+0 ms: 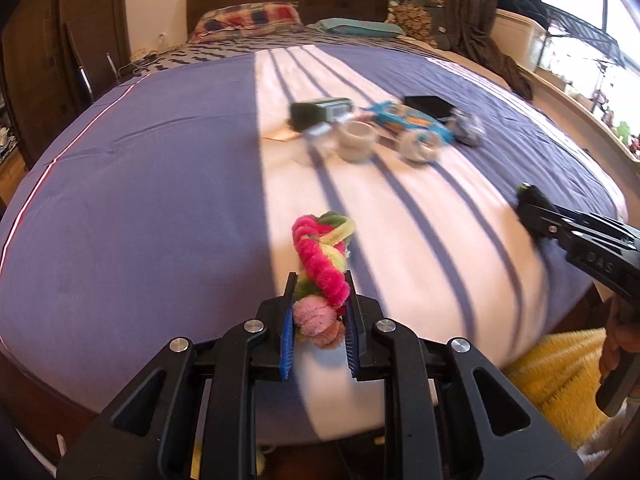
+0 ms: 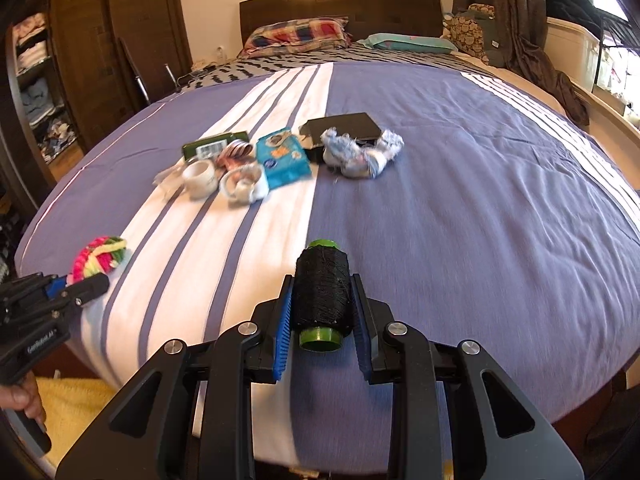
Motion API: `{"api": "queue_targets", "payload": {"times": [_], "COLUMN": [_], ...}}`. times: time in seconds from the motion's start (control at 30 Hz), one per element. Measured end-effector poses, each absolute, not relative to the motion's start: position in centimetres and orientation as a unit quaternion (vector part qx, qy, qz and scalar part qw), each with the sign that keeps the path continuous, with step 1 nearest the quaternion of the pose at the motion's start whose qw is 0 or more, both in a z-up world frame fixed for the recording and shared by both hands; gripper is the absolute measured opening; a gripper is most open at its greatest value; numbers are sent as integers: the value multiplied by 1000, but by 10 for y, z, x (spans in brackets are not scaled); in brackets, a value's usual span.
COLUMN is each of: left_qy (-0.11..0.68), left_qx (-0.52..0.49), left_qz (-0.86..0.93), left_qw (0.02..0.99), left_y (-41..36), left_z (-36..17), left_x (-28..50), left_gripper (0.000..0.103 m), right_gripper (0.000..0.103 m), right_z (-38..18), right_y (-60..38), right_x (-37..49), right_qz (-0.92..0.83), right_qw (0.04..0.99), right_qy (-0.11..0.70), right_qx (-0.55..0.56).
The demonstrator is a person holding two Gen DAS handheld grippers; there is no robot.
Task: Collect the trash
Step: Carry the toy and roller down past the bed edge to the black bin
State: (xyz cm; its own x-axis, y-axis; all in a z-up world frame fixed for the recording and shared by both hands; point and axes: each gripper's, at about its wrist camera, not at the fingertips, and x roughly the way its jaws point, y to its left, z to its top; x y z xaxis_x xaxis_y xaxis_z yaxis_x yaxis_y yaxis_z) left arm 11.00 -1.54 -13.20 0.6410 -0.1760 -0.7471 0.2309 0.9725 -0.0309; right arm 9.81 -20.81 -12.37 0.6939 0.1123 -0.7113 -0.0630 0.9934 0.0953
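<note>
My left gripper [image 1: 319, 280] is shut on a twisted bundle of pink, yellow and green pipe cleaners [image 1: 322, 258] and holds it above the near part of the bed; it also shows in the right wrist view [image 2: 100, 258]. My right gripper [image 2: 321, 284] is shut on a black thread spool with green ends [image 2: 320, 292] above the bed; it shows at the right edge of the left wrist view [image 1: 536, 210]. A pile of trash lies mid-bed: a white tape roll [image 2: 200, 176], a blue snack bag [image 2: 282, 156], a green packet [image 2: 216, 146], crumpled tissue [image 2: 362, 154] and a black box [image 2: 344, 128].
The bed has a purple and white striped cover [image 2: 460, 208], pillows [image 2: 296, 34] and a dark headboard [image 2: 340, 4]. A wardrobe with shelves [image 2: 36, 80] stands left. A yellow rug [image 1: 560, 376] lies on the floor by the bed's near edge.
</note>
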Motion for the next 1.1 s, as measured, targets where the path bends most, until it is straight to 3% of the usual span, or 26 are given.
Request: {"api": "queue_targets", "payload": {"times": [0.63, 1.1], "left_qy": [427, 504], "left_qx": [30, 24], "left_qz": [-159, -168], "left_qw": [890, 847], "left_y": [-45, -47], "left_z": [-156, -228], "left_x": [17, -1], "left_gripper": [19, 19], "right_gripper": [28, 28], "right_z": [-148, -206], "right_y": [-185, -173], "right_x": [12, -3], "right_qz": [98, 109], "right_qw": [904, 869], "right_qy": [416, 482], "right_qx": [17, 8]}}
